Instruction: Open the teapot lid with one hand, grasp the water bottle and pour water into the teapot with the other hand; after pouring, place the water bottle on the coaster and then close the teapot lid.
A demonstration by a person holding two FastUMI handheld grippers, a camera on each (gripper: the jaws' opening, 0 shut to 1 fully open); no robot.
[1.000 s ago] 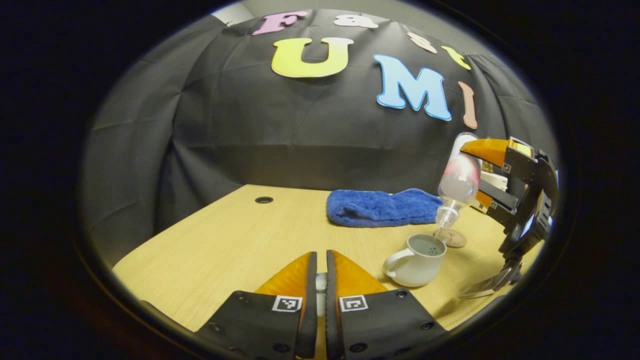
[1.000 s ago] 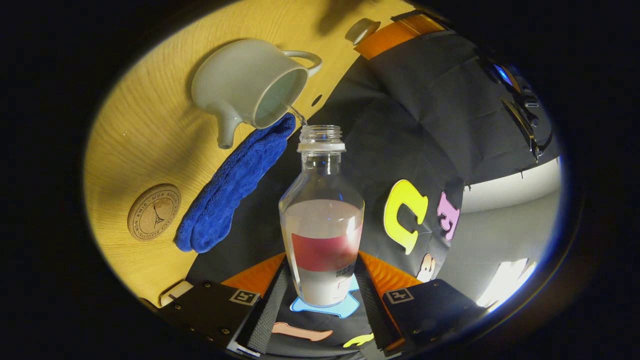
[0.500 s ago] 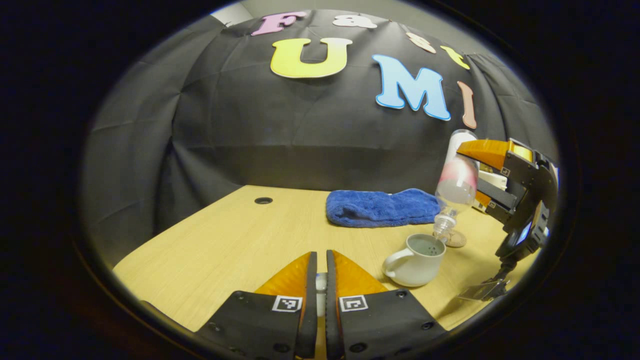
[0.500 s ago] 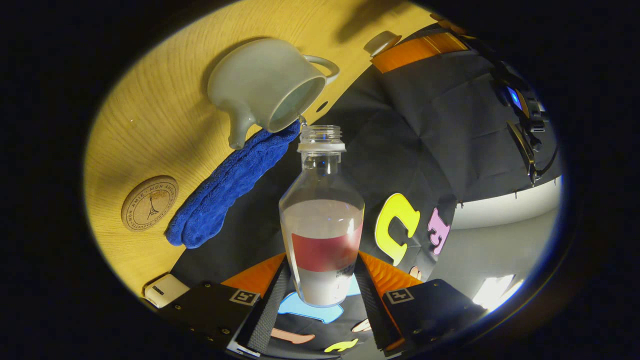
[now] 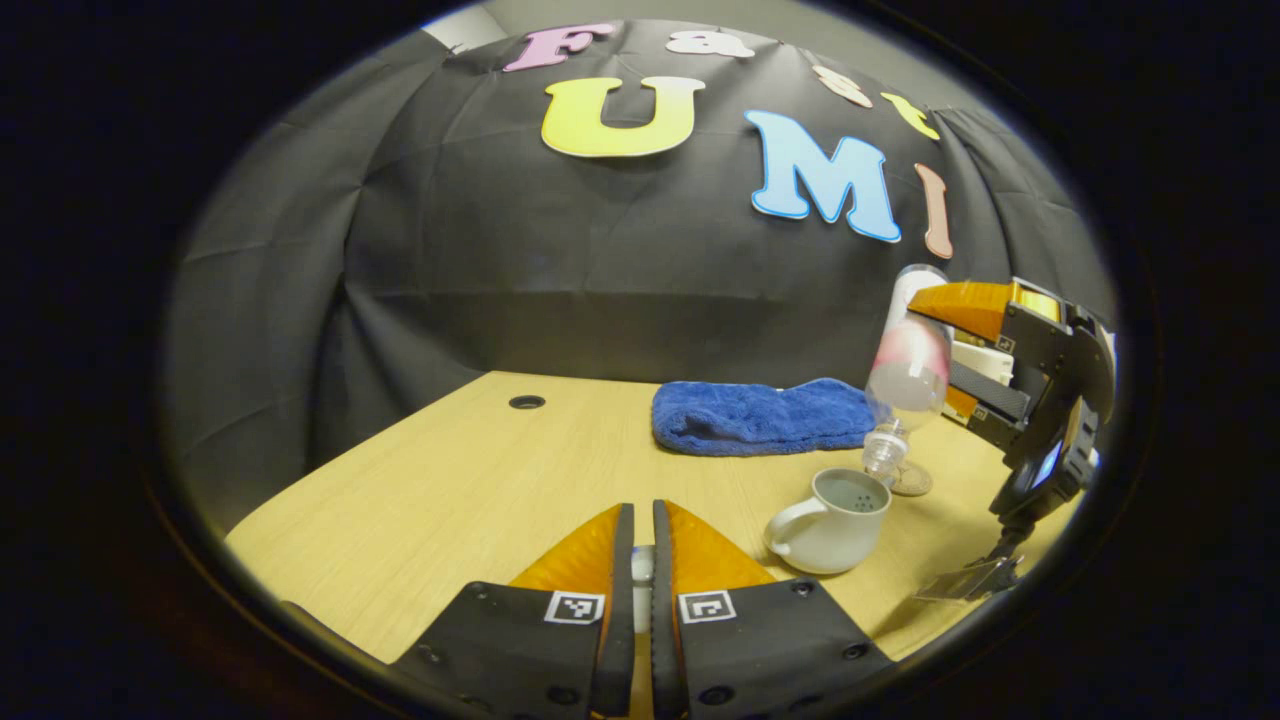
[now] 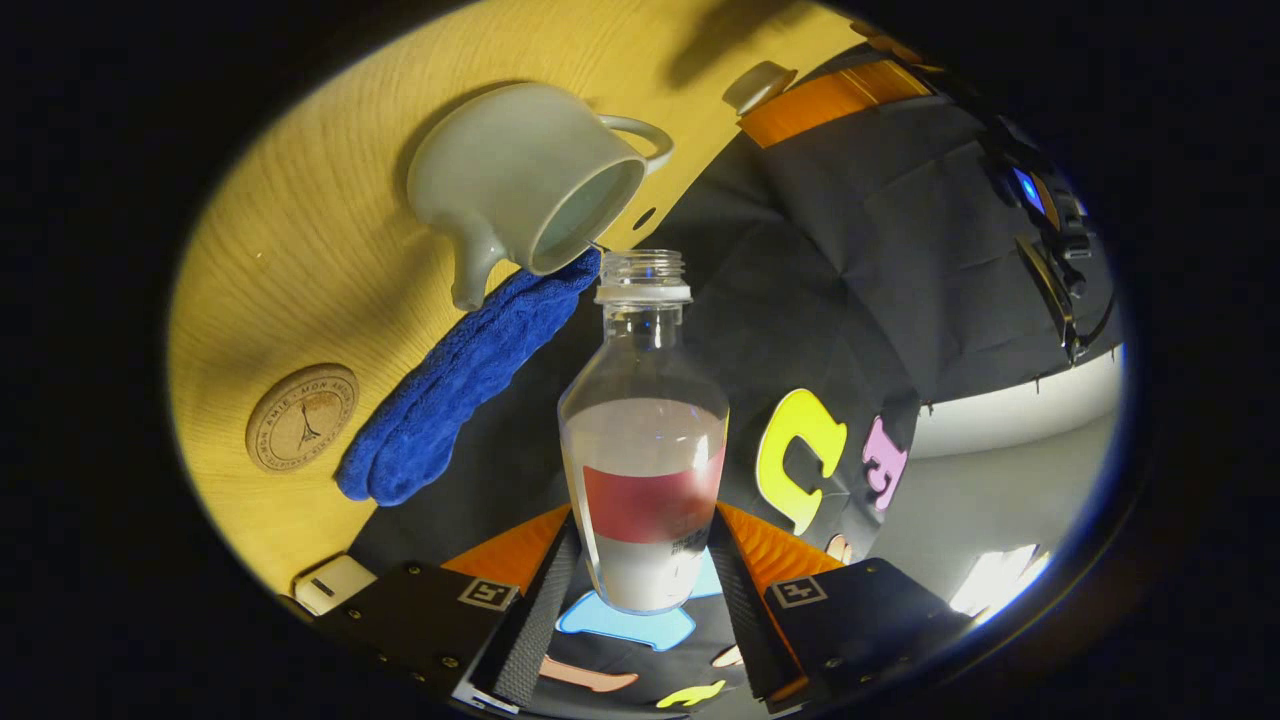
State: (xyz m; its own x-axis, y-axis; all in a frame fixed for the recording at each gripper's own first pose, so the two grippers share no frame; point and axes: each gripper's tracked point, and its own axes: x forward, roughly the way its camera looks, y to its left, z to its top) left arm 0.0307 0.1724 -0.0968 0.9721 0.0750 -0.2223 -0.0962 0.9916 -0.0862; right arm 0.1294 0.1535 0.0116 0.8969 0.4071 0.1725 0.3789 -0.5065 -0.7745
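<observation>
A white teapot (image 5: 830, 520) stands open on the wooden table (image 5: 480, 480), handle to the left. Over it, my right gripper (image 5: 975, 355) holds a clear water bottle (image 5: 905, 365) with a red label, tipped neck-down, its mouth just above the pot's rim. In the right gripper view the bottle (image 6: 645, 450) sits between both fingers of my right gripper (image 6: 645, 525), its open mouth near the teapot (image 6: 520, 180). My left gripper (image 5: 641, 512) is shut on the small white teapot lid (image 5: 642, 572), held left of the pot. The lid (image 6: 757, 85) also shows beside a finger (image 6: 820, 90).
A round cork coaster (image 5: 910, 482) lies just behind the teapot, and a folded blue towel (image 5: 760, 415) lies farther back by the wall. A cable hole (image 5: 527, 401) marks the far left of the table. A small white box (image 6: 335, 583) sits near the table edge.
The tipped bottle has drifted slightly left over the teapot. The thin stream of water seen a second ago no longer shows clearly. My left gripper has stayed still.
</observation>
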